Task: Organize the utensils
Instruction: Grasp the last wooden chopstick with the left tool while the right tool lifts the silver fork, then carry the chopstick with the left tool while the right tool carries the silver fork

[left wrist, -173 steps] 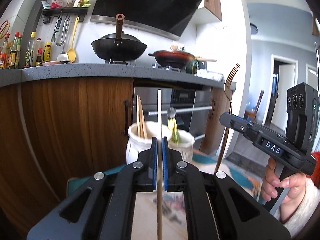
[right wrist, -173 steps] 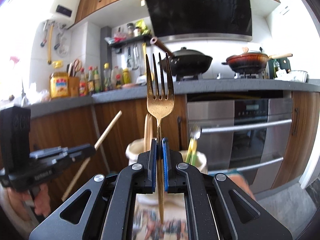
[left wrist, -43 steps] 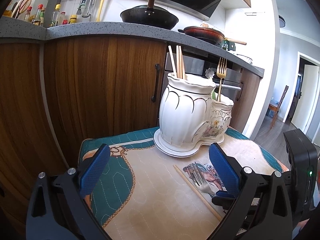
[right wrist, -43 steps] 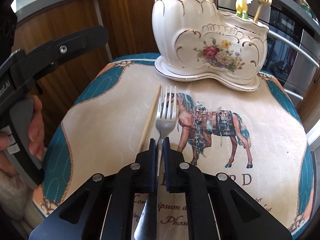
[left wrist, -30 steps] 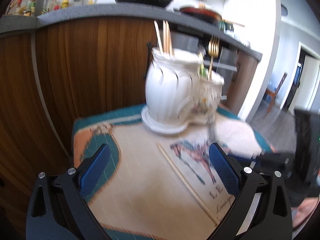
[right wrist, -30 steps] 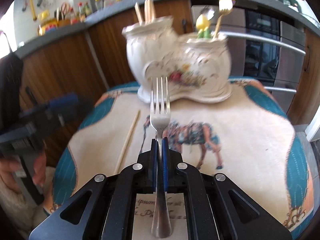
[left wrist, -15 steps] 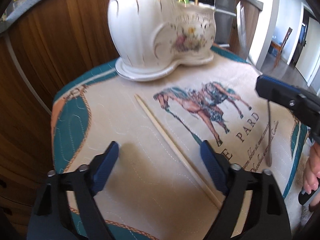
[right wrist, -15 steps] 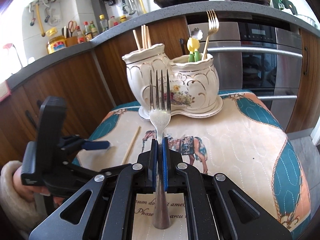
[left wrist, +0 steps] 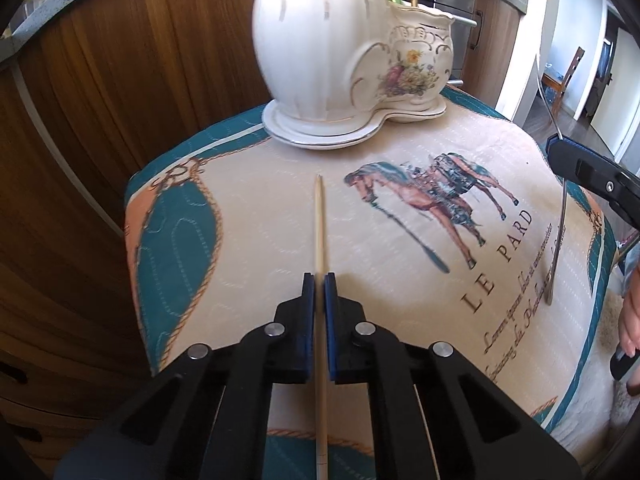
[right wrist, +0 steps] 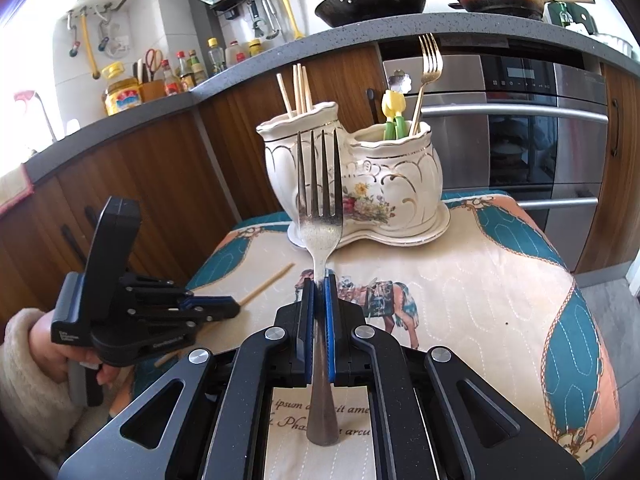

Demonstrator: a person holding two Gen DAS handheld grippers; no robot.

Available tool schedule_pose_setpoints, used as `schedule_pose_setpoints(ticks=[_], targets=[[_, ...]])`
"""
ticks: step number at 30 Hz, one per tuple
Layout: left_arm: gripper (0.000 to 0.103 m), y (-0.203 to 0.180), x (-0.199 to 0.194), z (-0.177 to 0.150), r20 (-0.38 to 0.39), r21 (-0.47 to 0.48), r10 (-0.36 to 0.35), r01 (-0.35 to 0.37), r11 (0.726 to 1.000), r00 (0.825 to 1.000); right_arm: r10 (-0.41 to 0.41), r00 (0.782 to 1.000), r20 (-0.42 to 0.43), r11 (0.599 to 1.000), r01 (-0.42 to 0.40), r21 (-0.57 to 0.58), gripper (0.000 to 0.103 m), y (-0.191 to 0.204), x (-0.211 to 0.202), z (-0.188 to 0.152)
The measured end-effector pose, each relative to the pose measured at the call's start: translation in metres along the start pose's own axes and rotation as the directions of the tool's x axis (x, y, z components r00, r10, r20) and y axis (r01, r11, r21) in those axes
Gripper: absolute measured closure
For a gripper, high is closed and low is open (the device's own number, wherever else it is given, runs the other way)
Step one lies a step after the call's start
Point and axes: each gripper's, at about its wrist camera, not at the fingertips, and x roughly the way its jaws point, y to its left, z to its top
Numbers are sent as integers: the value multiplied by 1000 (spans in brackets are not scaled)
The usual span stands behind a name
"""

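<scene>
My left gripper (left wrist: 319, 280) is shut on a wooden chopstick (left wrist: 319, 224) that lies on the horse-print mat (left wrist: 400, 240), tip toward the holder. My right gripper (right wrist: 319, 282) is shut on a silver fork (right wrist: 319, 200) and holds it upright above the mat, tines up. The white ceramic two-part holder (right wrist: 352, 184) stands at the far side of the mat; its taller part holds three chopsticks (right wrist: 298, 88), its lower part a gold fork (right wrist: 426, 76) and a yellow-green utensil (right wrist: 392, 116). The holder (left wrist: 344, 52) also shows in the left wrist view.
The mat covers a small table in front of wooden kitchen cabinets (left wrist: 120, 80). An oven (right wrist: 540, 128) stands behind the holder. The right gripper with the fork handle (left wrist: 558, 240) shows at the right edge of the left wrist view; the left gripper (right wrist: 236, 306) shows low left in the right wrist view.
My left gripper has come down over the lying chopstick and closed on it. My right gripper has lifted the silver fork off the mat and holds it upright.
</scene>
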Motion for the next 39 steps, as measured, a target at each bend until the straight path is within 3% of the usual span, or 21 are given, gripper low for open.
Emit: schedule_pose_setpoints(ticks=[6, 11, 14, 21, 29, 39], targets=[[98, 5, -26, -8, 85, 11, -27, 26, 1000, 996, -1, 999, 43, 1000, 0, 8, 97, 1, -6, 2], [98, -1, -57, -4, 224, 46, -81, 72, 996, 971, -9, 993, 116, 1000, 10, -5, 97, 7, -16, 6], [98, -4, -77, -1, 308, 66, -100, 84, 994, 946, -31, 985, 172, 999, 36, -30, 97, 13, -23, 9], [98, -9, -109, 20, 496, 87, -153, 126, 988, 855, -59, 960, 275, 995, 77, -56, 97, 22, -36, 28], [98, 0, -106, 61, 570, 61, -174, 170, 984, 803, -91, 937, 338, 992, 114, -48, 97, 15, -26, 78], [98, 15, -105, 116, 702, -2, -147, 208, 978, 697, -126, 899, 420, 992, 125, 29, 97, -13, -3, 136]])
